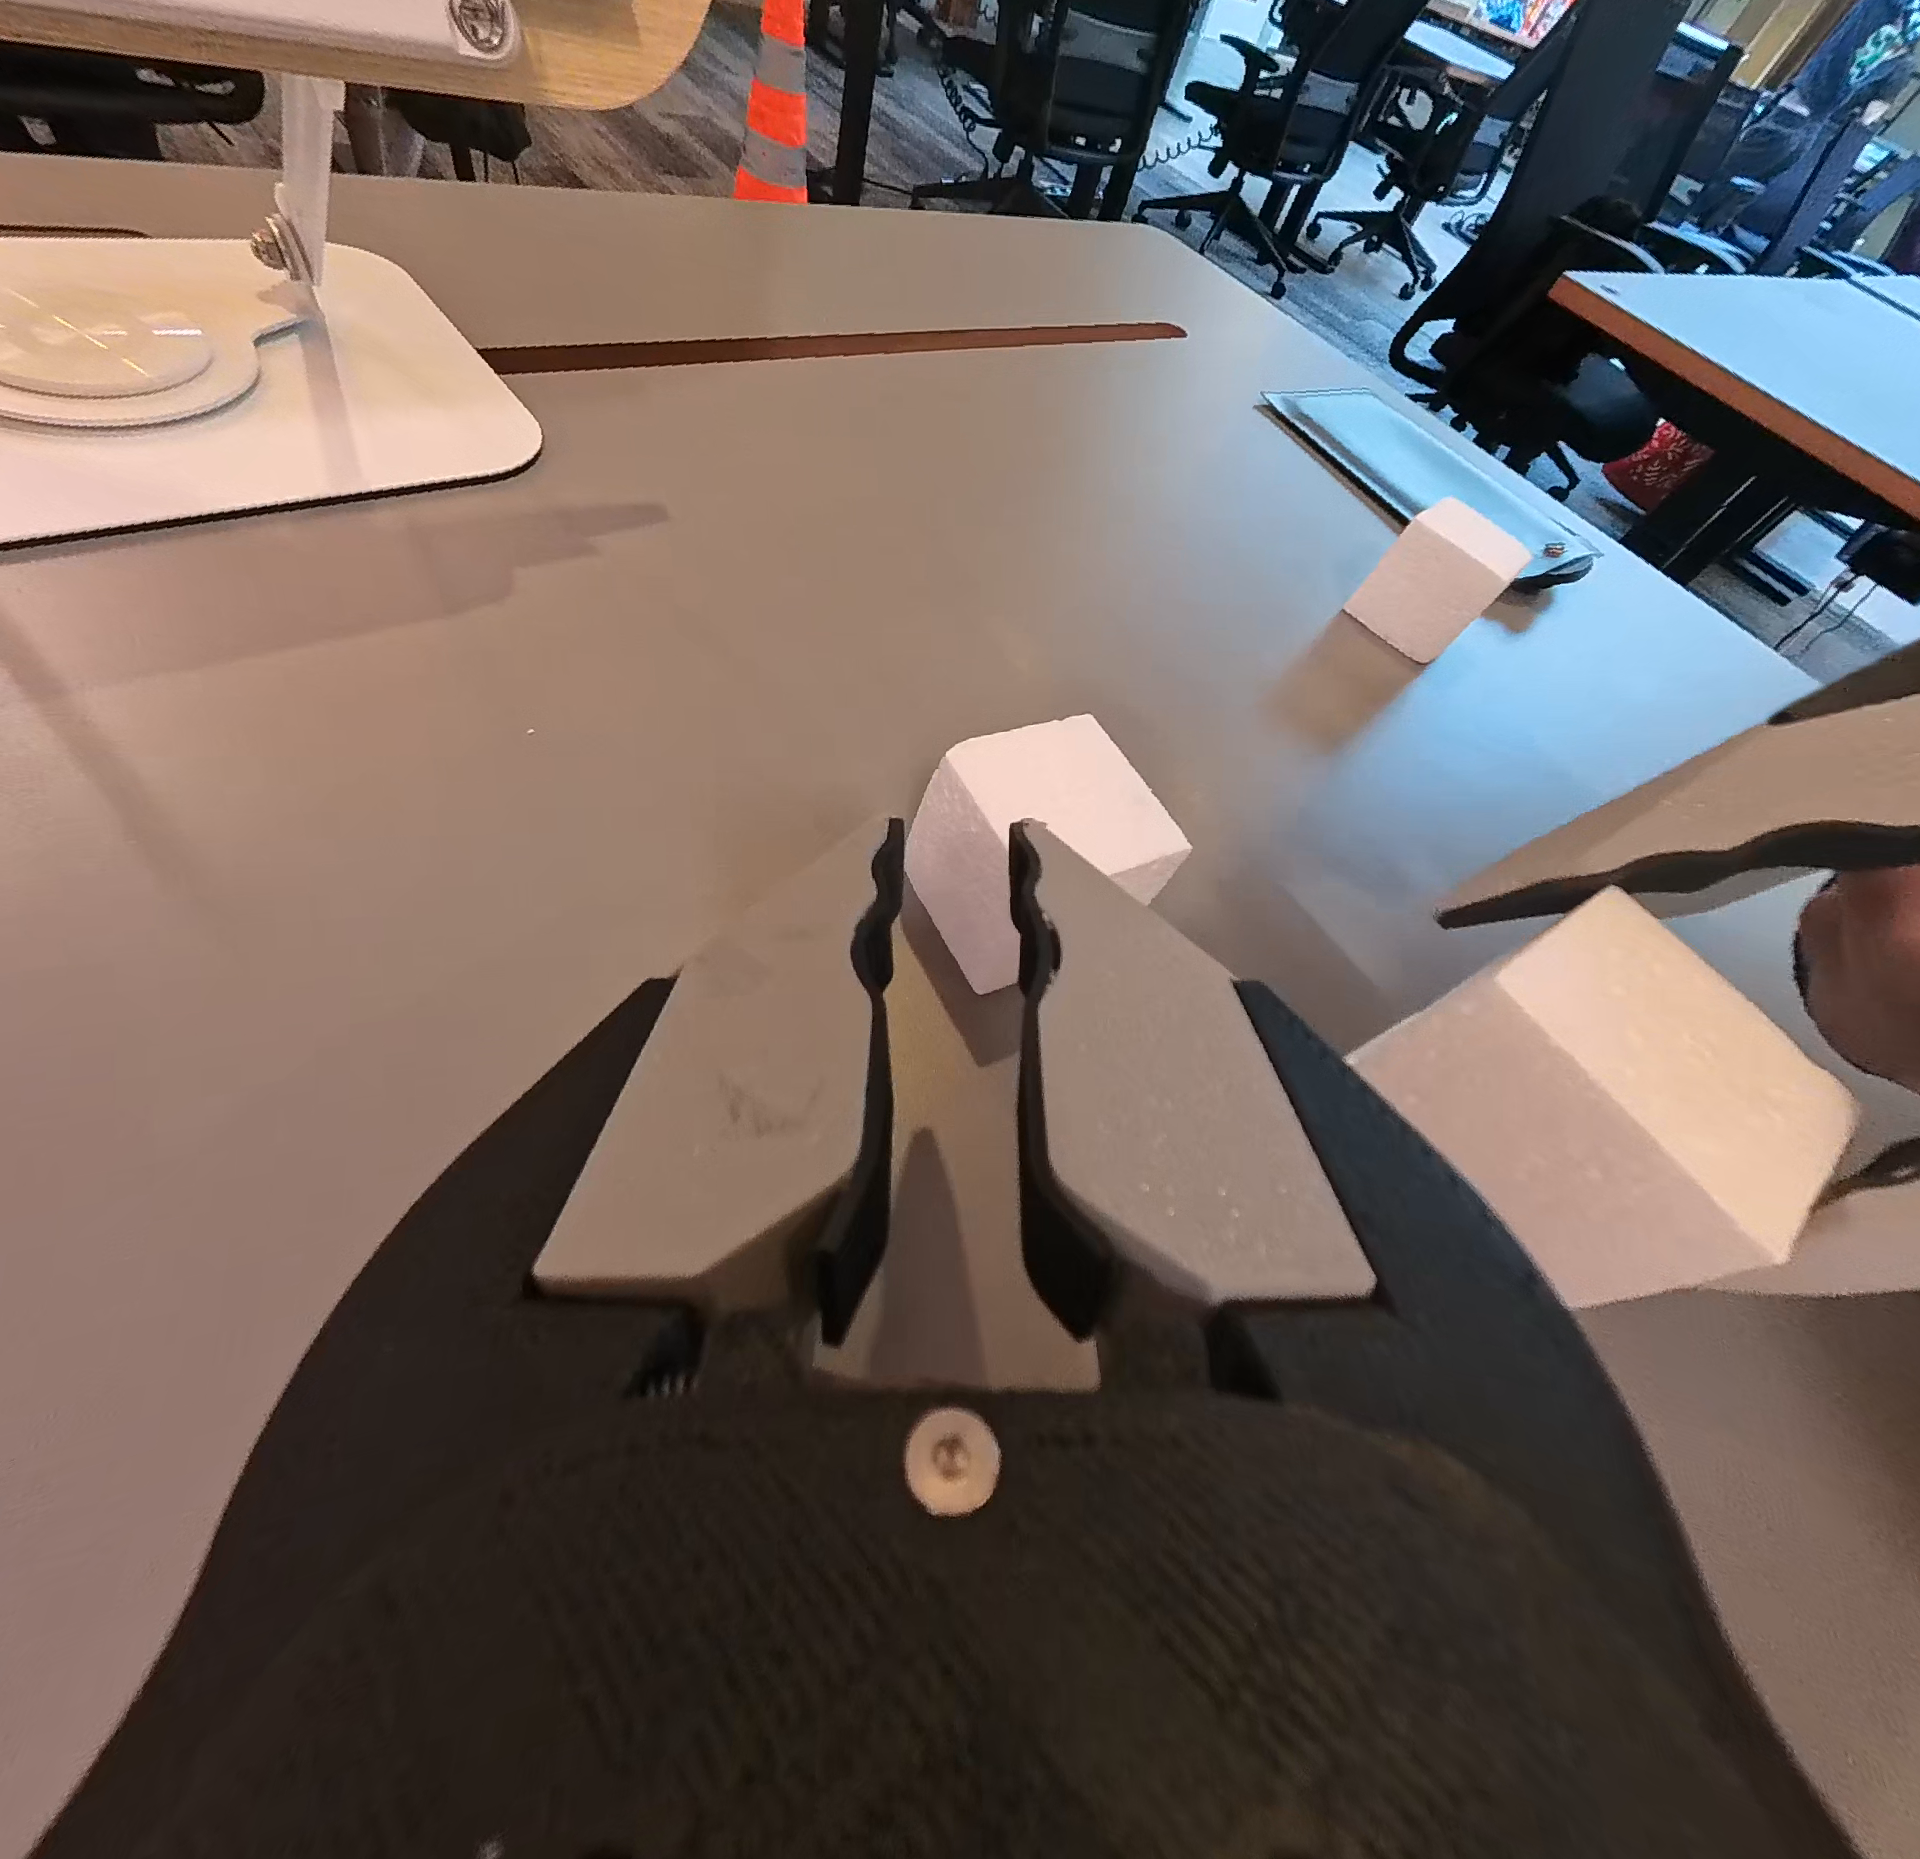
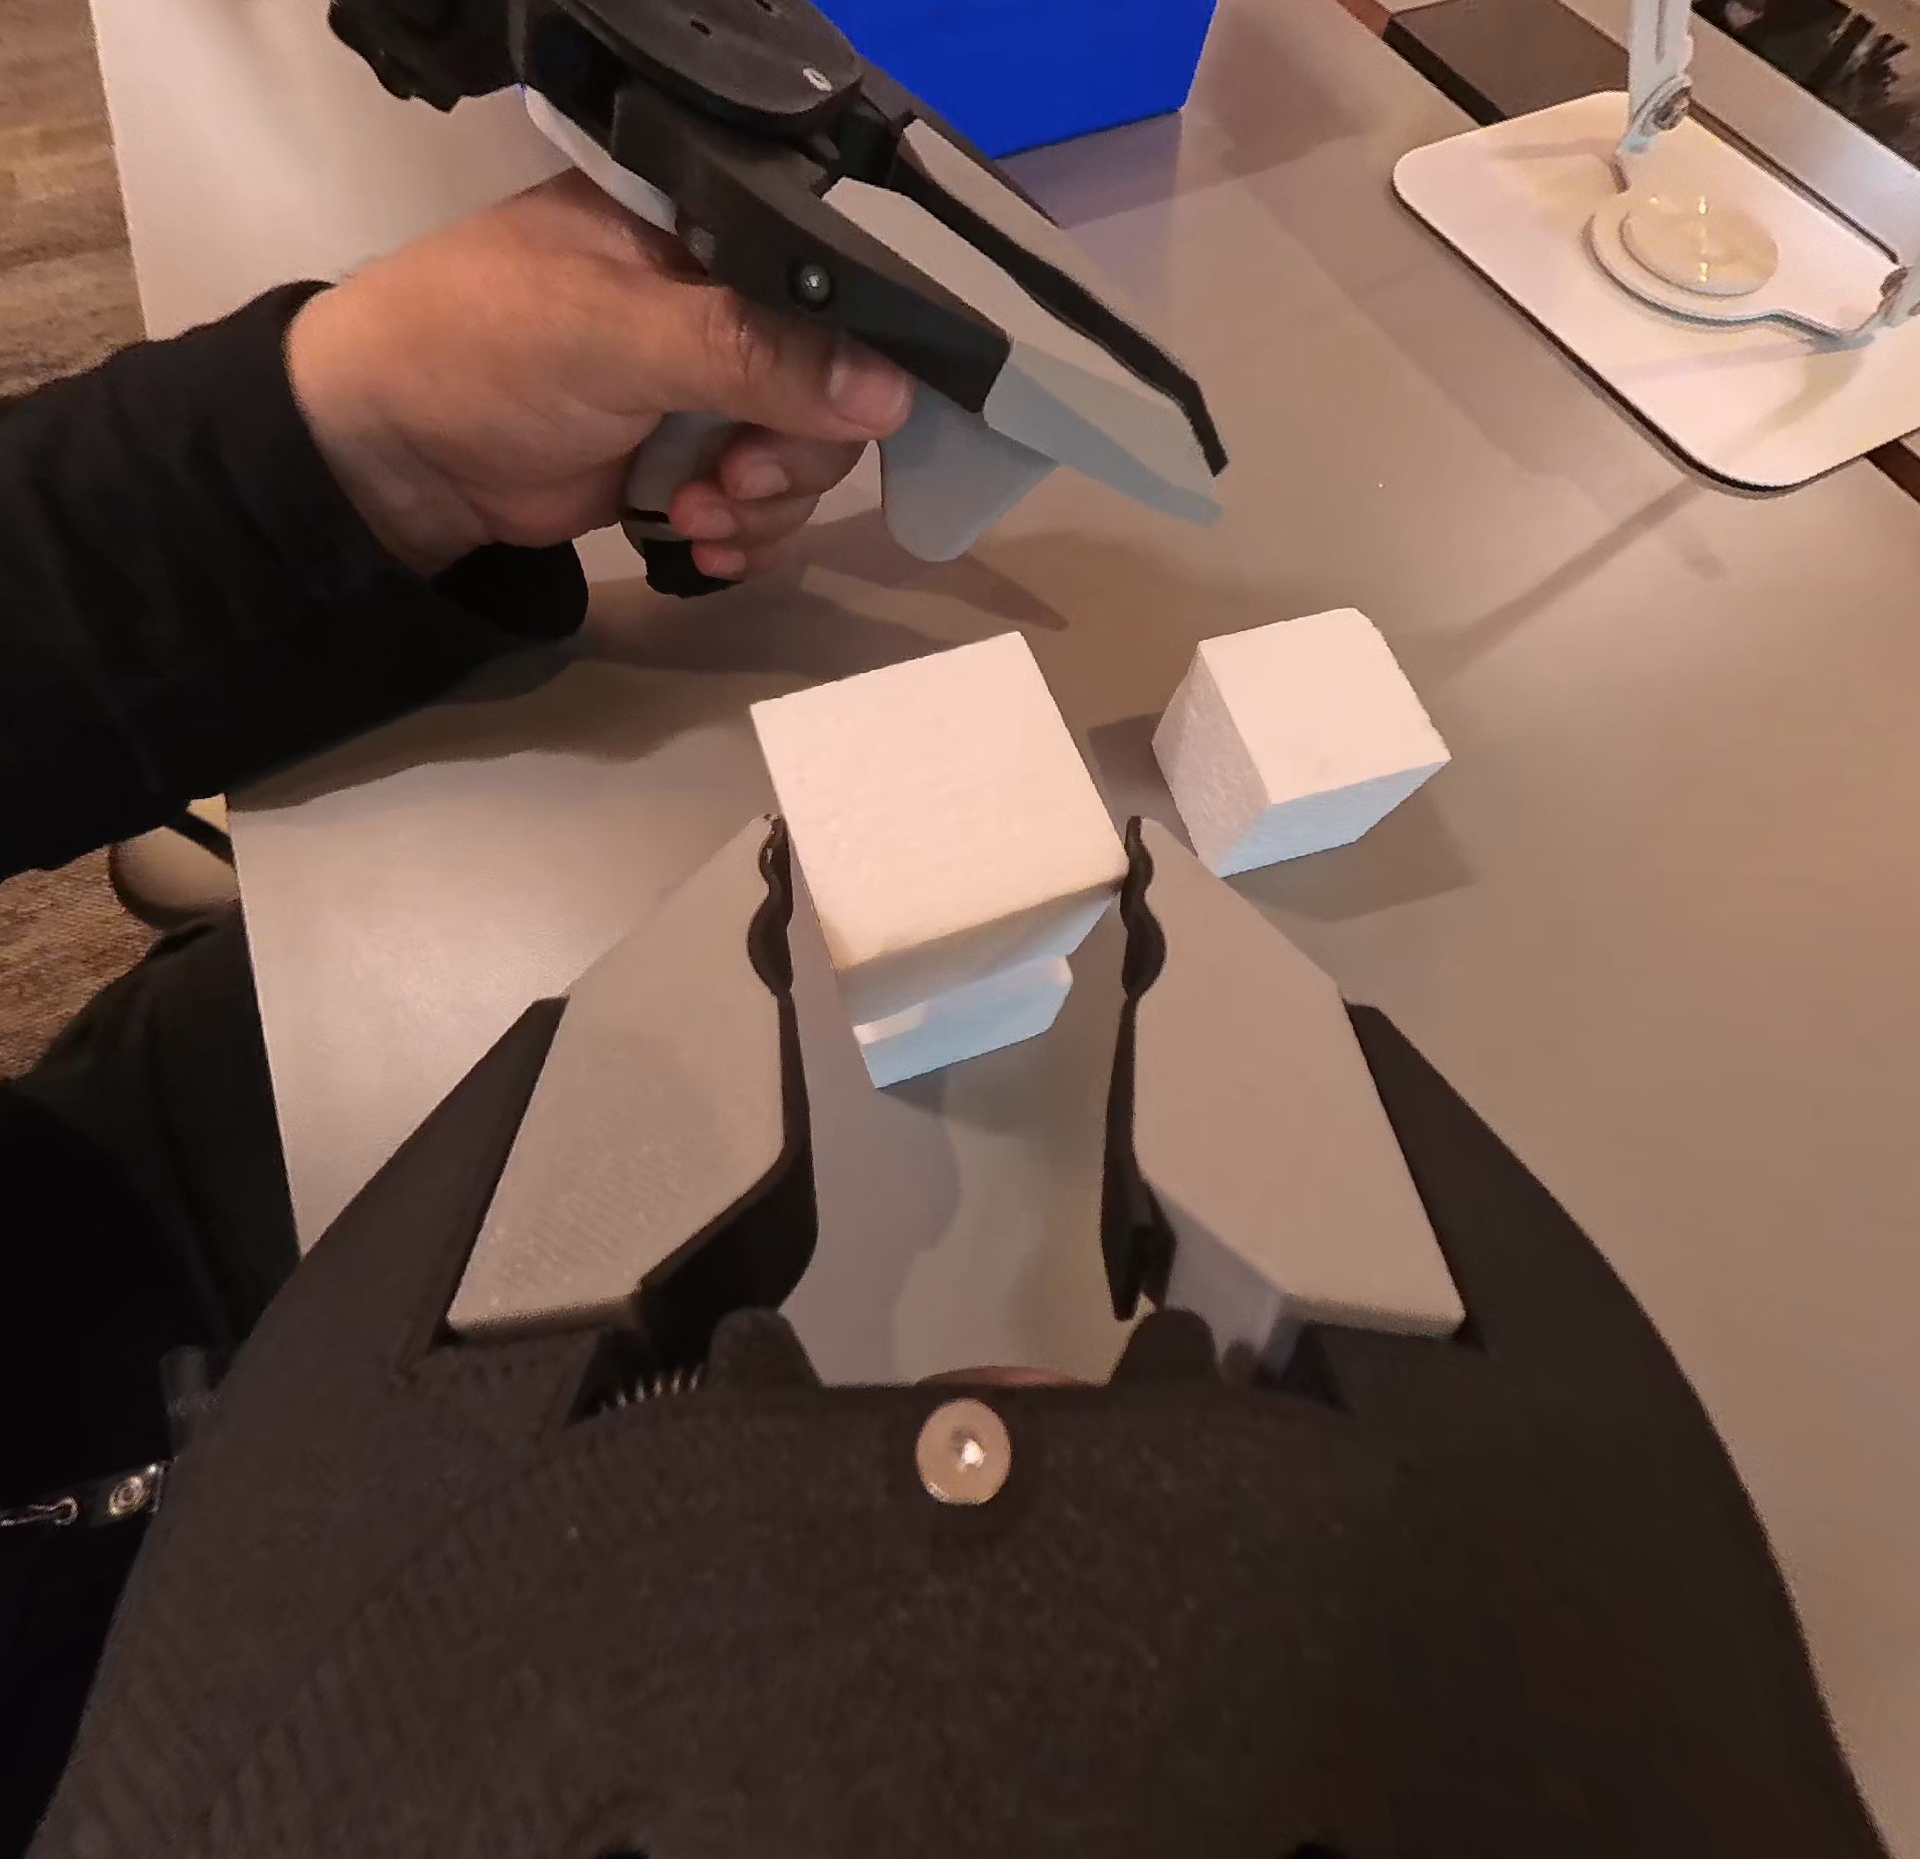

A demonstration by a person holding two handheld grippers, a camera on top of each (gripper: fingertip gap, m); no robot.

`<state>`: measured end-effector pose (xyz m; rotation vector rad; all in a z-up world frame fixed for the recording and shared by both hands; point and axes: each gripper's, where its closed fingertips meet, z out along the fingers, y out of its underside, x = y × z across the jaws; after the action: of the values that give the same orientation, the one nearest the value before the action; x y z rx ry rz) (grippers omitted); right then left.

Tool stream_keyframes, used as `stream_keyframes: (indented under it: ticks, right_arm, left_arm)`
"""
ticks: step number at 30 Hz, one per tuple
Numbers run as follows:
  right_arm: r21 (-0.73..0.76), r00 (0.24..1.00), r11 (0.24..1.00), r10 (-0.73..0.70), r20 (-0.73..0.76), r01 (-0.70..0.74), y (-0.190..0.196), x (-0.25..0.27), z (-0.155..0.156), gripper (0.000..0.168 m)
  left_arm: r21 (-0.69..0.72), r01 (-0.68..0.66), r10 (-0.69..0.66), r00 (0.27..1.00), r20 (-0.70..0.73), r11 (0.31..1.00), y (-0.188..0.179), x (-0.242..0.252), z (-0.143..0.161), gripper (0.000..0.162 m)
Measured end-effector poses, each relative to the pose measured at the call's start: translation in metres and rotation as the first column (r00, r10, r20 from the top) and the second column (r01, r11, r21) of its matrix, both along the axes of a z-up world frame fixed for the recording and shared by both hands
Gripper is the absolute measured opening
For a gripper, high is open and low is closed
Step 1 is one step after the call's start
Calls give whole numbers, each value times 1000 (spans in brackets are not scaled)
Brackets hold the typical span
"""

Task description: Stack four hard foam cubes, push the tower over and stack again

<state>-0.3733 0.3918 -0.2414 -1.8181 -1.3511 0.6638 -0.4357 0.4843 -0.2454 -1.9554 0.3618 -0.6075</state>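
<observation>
The grey bench [image 2: 1558, 1082] is carrying the whole job, with a white stand base [image 2: 1704, 282] sitting at its far side. On it, two white foam cubes are standing as a low stack [image 2: 935, 801], the upper one turned slightly off square over the lower; a third cube [image 2: 1299, 739] is resting just beside the stack, and a fourth cube [image 1: 1439, 578] is lying well apart near the bench's edge. Judging by the grainy white surface, these cubes are handling as very light, stiff and somewhat grippy blocks that dent under hard squeezing, so taking hold across two opposite flat faces, mid-height, looks safest.

The right hand-held gripper [image 2: 954, 853] is straddling the top cube with its jaws wide apart; the fingertips are sitting right at the cube's sides, though whether they are touching is hard to tell. The left hand-held gripper [image 1: 956, 853] is hovering above the bench, pointing toward the third cube, its jaws parted only a little and holding nothing.
</observation>
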Motion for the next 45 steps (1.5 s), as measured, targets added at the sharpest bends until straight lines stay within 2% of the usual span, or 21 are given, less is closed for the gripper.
stream_keyframes:
  ticks: [10, 14, 23, 26, 28, 32, 34, 37, 41, 45]
  right_arm:
    - [43, 999, 999, -30, 21, 29, 0, 2, -4, 62]
    - [38, 1000, 999, -29, 8, 29, 2, 2, 1, 61]
    - [5, 999, 1000, -25, 26, 25, 2, 4, -9, 61]
    - [21, 999, 1000, -23, 35, 23, 2, 6, -11, 73]
    - [19, 1000, 1000, -11, -5, 11, 0, 9, -3, 74]
    - [56, 992, 993, -95, -80, 100, 22, 46, 22, 77]
    - [79, 968, 971, -216, -129, 227, 49, 84, 36, 76]
    - [57, 883, 901, -408, -230, 431, 87, 147, 50, 78]
    - [-43, 834, 883, -456, -309, 467, 92, 174, 46, 77]
    - [-99, 895, 940, -342, -285, 328, 62, 136, 27, 77]
  left_arm:
    - [-3, 6, -6, 1000, -1, 1000, -1, 2, -1, 18]
    - [-3, 5, -5, 1000, 2, 1000, -1, 1, -1, 18]
    - [-6, 7, -7, 1000, 2, 1000, -1, 2, -1, 19]
    - [-7, 6, -6, 1000, 5, 1000, -1, 1, -1, 19]
    - [-6, 3, -3, 1000, 9, 1000, -1, 0, -1, 19]
    - [-5, 2, -2, 1000, 17, 1000, -1, 0, 0, 19]
    - [-4, 2, -2, 1000, 17, 1000, -1, 0, 1, 19]
    - [-3, 5, -5, 1000, 17, 1000, -1, 0, 1, 19]
    - [-6, 13, -13, 1000, 10, 1000, -2, 2, 0, 21]
    - [-11, 7, -7, 1000, 1, 1000, -1, 1, -2, 21]
